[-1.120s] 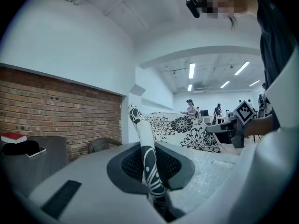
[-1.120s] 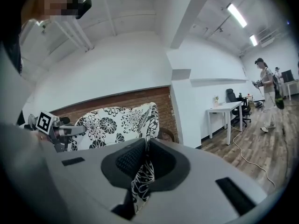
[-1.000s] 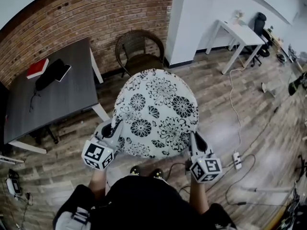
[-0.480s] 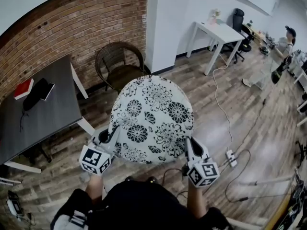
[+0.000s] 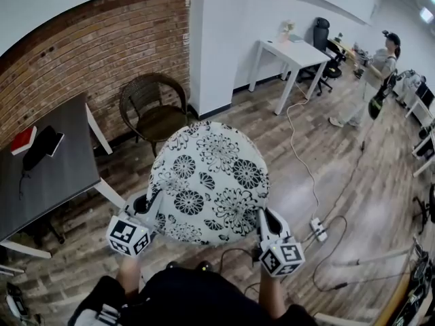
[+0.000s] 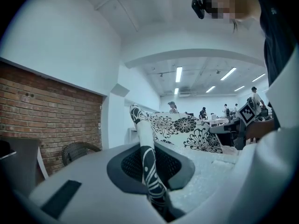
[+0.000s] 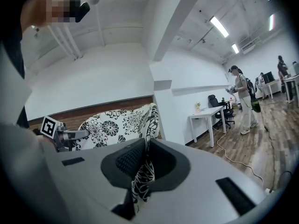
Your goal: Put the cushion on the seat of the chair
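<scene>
Wooden floor point(image 5: 353, 182), brick wall point(image 5: 88, 46); cushion point(image 5: 207, 175) clamped by left hand-held gripper point(image 5: 152, 201), right hand-held gripper point(image 5: 262, 213)

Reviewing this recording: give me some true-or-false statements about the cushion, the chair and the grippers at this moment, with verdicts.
1. The left gripper and the right gripper are each shut on an edge of the cushion. True.
2. The cushion already lies on the seat of the chair. False: it is held up in front of the person, and the chair's seat is bare.
3. A red book lies on the dark table. True.
4. The cushion is plain grey. False: it is white with black flowers.
5. The chair stands in the middle of the room, far from any wall. False: it stands close to the brick wall.
</scene>
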